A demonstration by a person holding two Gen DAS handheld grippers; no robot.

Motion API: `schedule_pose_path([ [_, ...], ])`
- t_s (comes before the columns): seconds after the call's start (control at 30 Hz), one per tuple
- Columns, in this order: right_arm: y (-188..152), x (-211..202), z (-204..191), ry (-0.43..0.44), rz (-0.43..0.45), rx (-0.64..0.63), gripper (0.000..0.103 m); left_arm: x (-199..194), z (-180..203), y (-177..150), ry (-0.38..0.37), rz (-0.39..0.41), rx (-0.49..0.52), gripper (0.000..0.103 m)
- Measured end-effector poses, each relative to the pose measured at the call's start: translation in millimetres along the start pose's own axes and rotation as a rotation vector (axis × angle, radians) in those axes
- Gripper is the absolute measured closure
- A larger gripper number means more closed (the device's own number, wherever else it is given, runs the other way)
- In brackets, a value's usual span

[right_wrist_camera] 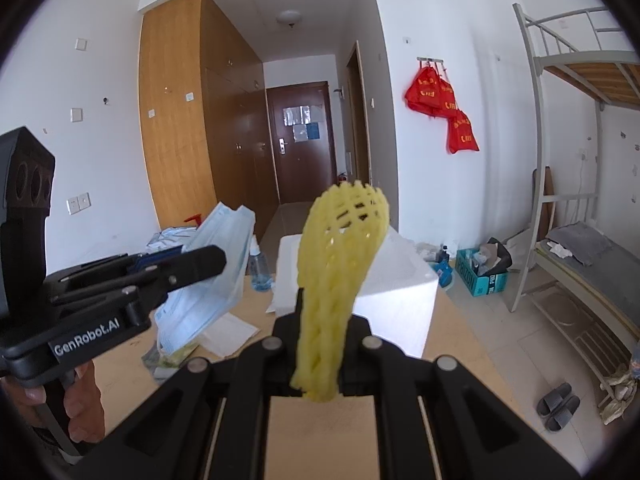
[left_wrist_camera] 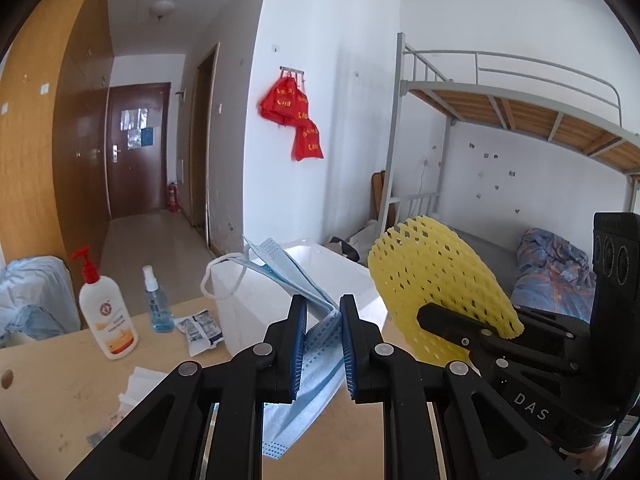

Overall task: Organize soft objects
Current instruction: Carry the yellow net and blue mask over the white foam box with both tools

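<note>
My left gripper (left_wrist_camera: pixel 322 312) is shut on a bunch of blue face masks (left_wrist_camera: pixel 288 276), held up above the wooden table (left_wrist_camera: pixel 60 396); white ear loops hang to the left. My right gripper (right_wrist_camera: pixel 324 312) is shut on a yellow foam fruit net (right_wrist_camera: pixel 340 248), held upright. In the left wrist view the net (left_wrist_camera: pixel 432 280) and right gripper are just to the right. In the right wrist view the masks (right_wrist_camera: pixel 212 268) and left gripper (right_wrist_camera: pixel 192 264) are at the left. A white foam box (left_wrist_camera: pixel 260 304) stands on the table just beyond both grippers (right_wrist_camera: pixel 396 292).
A lotion pump bottle (left_wrist_camera: pixel 106 312), a blue spray bottle (left_wrist_camera: pixel 158 304), a small packet (left_wrist_camera: pixel 200 330) and papers (left_wrist_camera: pixel 140 384) lie on the table's left. A bunk bed (right_wrist_camera: pixel 580 240), a box of clutter (right_wrist_camera: pixel 482 272) and slippers (right_wrist_camera: pixel 558 406) are on the floor at right.
</note>
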State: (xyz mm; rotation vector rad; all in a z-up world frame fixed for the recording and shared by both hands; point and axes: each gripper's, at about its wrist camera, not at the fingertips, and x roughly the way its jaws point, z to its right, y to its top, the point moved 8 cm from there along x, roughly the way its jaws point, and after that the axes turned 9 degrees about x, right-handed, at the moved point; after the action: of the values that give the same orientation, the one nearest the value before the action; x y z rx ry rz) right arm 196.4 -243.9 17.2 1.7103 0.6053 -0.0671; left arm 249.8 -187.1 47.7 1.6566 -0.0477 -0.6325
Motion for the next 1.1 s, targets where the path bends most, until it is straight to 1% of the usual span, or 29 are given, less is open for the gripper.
schedule_pose_path([
  [0.3, 10.9, 25.9, 6.0, 0.006, -0.007, 0.0, 0.09, 41.4, -6.6, 7.4, -0.019, -0.017, -0.007, 0.085],
  [0.6, 14.1, 51.4, 10.8, 0.011, -0.036, 0.0, 0.09, 67.2, -18.3, 11.8, -0.017, -0.031, -0.02, 0.085],
  [0.73, 18.0, 61.3, 14.6, 0.011, -0.049, 0.002, 0.09, 79.3, -19.9, 15.7, -0.034, -0.033, -0.011, 0.085],
  [0.9, 24.5, 72.4, 19.1, 0.0, -0.064, -0.003, 0.09, 98.4, -22.0, 11.9, -0.052, -0.064, -0.003, 0.085],
  [1.1, 25.2, 78.3, 21.6, 0.003, -0.07, 0.007, 0.09, 109.5, -20.6, 10.3, -0.075, -0.07, 0.014, 0.085],
])
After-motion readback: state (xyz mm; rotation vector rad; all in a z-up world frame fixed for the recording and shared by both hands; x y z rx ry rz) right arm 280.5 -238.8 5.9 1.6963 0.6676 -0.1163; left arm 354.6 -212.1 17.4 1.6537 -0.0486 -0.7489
